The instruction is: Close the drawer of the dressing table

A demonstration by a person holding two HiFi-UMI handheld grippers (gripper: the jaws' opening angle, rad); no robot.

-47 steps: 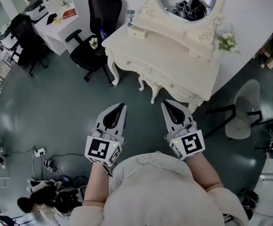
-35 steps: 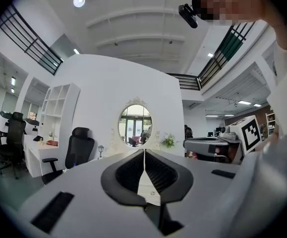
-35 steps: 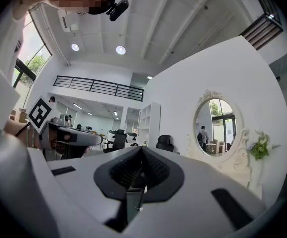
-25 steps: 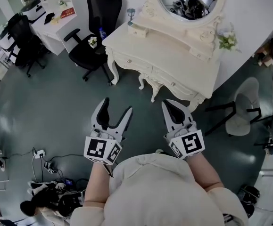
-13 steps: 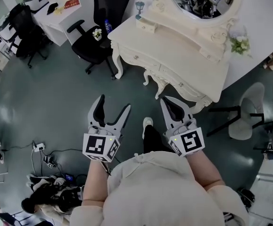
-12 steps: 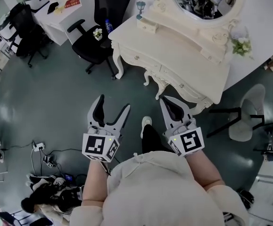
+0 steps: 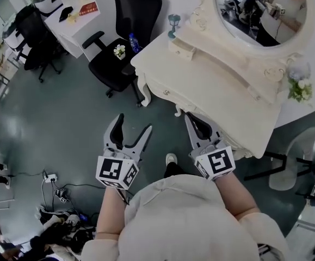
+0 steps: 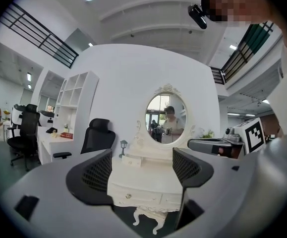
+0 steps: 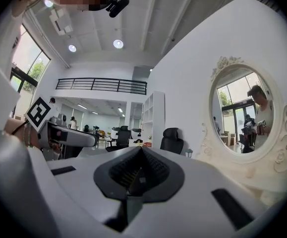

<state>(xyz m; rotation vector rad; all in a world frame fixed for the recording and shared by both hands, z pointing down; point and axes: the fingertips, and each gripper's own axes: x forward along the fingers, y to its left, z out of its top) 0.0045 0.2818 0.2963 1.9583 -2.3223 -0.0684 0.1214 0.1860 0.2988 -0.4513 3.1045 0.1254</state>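
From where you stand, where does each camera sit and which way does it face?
Head view: on the person's head, looking steeply down at the dressing table and floor; shows torso, left tongs just opened and empty, right tongs shut.
Left gripper view: rides the left tongs, looking level between spread jaws at the table's front and mirror.
Right gripper view: rides the right tongs, looking over closed jaws towards the mirror and office beyond.
Shared: all show the mirror; each gripper view catches the other tongs.
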